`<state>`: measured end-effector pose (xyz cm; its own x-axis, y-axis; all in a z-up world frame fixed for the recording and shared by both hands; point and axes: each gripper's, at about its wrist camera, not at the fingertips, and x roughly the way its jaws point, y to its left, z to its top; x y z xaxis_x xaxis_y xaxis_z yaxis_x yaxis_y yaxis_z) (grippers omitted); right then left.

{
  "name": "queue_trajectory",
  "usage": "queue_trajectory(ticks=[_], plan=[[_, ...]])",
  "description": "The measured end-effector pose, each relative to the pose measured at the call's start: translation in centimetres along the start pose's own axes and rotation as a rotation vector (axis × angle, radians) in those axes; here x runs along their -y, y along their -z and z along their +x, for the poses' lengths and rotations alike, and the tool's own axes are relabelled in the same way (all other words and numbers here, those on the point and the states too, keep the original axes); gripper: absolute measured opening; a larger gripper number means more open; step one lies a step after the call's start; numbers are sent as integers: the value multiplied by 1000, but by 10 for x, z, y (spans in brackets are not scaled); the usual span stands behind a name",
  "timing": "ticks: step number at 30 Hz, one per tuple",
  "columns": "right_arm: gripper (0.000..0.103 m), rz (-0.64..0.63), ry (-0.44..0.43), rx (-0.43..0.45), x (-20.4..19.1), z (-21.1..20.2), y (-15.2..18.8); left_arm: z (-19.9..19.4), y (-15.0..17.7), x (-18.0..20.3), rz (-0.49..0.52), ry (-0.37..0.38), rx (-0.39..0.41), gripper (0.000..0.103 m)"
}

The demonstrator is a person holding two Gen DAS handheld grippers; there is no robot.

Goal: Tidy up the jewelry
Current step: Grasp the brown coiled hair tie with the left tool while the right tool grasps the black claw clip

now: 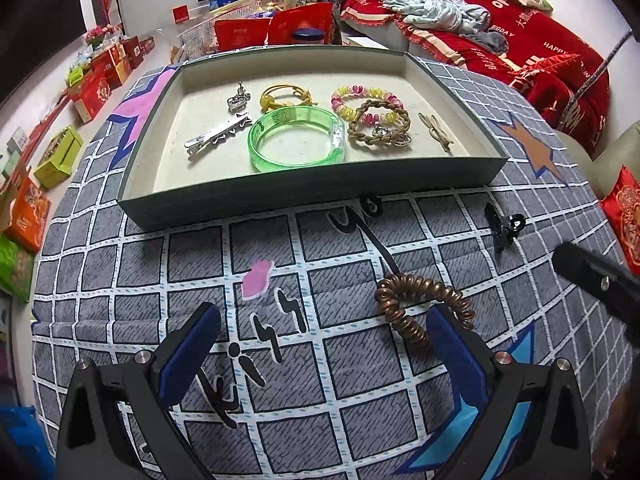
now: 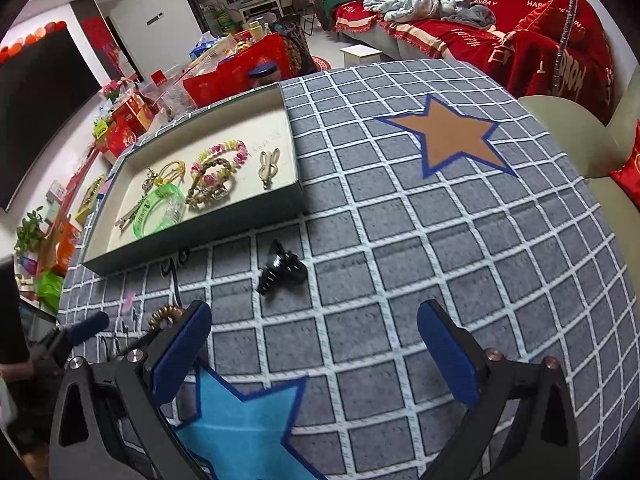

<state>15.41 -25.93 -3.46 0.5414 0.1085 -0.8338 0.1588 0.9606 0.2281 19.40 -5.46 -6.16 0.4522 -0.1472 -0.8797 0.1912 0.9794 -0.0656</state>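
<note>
A shallow green tray [image 1: 312,196] [image 2: 298,196] on the grey checked cloth holds a green bangle [image 1: 296,138] [image 2: 160,208], a silver clip [image 1: 218,134], a yellow tie [image 1: 286,94], a pink-yellow coil [image 1: 366,98], a braided bracelet [image 1: 380,128] and a beige pin [image 1: 436,132]. A bronze spiral hair tie [image 1: 420,304] [image 2: 166,316] lies on the cloth just ahead of my left gripper's right finger. A black claw clip [image 1: 502,228] [image 2: 280,266] lies on the cloth ahead of my right gripper. My left gripper [image 1: 324,336] is open and empty. My right gripper [image 2: 314,336] is open and empty.
Gift boxes [image 1: 60,156] line the floor at the left. A red-covered sofa [image 1: 500,28] [image 2: 480,24] stands at the back right. Red bags and clutter [image 1: 276,28] sit behind the tray. The table's right edge [image 2: 600,168] curves near a pale chair.
</note>
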Motion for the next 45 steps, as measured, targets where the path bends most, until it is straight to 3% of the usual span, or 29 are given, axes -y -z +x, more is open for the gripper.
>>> queue_trajectory(ticks=[7, 18, 21, 23, 25, 28, 35, 40, 45], plan=[[78, -2, -2, -46, -8, 22, -6, 4, 1, 8, 19, -35, 10, 103], [76, -57, 64, -55, -21, 46, -10, 10, 2, 11, 35, -68, 23, 103], [60, -100, 106, -40, -29, 47, -9, 10, 2, 12, 41, -68, 26, 103], [39, -128, 125, -33, -34, 47, -8, 10, 2, 12, 43, -67, 27, 103], [28, -136, 118, -30, -34, 46, -8, 10, 2, 11, 41, -63, 25, 103], [23, -119, 97, -16, -30, 42, -6, 9, 2, 11, 42, -62, 25, 103], [23, -76, 50, -13, -19, 32, -1, 8, 4, 11, 50, -54, 22, 102], [23, -43, 18, -11, -12, 22, 4, 3, 5, 18, 83, -27, 27, 85], [23, -25, -6, -19, -10, 17, 8, -2, 6, 26, 148, 19, 37, 35]])
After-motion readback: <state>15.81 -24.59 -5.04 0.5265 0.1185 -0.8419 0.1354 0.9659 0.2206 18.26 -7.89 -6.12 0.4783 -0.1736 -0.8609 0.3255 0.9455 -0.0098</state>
